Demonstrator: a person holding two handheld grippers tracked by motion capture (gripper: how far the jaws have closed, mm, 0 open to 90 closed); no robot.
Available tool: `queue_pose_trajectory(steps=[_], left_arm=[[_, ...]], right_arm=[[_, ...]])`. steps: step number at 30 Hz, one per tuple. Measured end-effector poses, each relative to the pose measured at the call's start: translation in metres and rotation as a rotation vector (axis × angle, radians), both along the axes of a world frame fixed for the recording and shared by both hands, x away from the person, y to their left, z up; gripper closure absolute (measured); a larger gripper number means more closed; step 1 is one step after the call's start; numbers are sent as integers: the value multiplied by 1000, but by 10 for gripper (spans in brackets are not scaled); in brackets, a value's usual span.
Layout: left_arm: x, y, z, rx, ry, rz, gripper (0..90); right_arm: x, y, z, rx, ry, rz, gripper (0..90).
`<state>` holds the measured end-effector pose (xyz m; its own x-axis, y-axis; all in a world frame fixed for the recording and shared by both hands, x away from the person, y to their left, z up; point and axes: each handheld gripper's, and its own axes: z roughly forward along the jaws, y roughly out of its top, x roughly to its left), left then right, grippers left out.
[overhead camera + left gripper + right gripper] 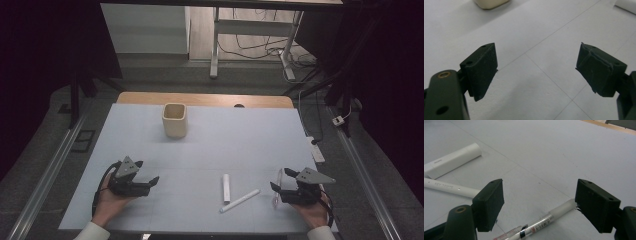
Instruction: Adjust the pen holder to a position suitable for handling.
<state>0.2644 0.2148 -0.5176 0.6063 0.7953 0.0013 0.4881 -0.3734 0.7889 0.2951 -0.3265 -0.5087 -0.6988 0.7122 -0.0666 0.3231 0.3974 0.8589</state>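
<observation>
A cream square cup (174, 120) stands upright at the back of the pale mat (215, 145); its base shows in the left gripper view (490, 3). Two white items lie at front centre: a short tube (226, 187) (451, 160) and a longer slim pen (240, 200) (451, 188). A clear pen (276, 190) (544, 222) lies on the mat just under my right gripper (280, 179) (540, 185), which is open with nothing gripped. My left gripper (148, 171) (536, 50) rests at front left, open over bare mat.
The mat covers a wooden table (205, 99) whose far edge shows behind the cup. A white power strip (317, 150) lies off the table's right edge. Desk legs and cables (250, 47) stand on the floor beyond.
</observation>
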Motion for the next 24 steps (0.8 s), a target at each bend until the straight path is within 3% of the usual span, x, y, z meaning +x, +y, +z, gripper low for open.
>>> queue_pose_trajectory(steps=[24], left_arm=[[1, 1, 3, -9, -3, 5, 186]], right_arm=[[-2, -2, 0, 5, 0, -12, 251]])
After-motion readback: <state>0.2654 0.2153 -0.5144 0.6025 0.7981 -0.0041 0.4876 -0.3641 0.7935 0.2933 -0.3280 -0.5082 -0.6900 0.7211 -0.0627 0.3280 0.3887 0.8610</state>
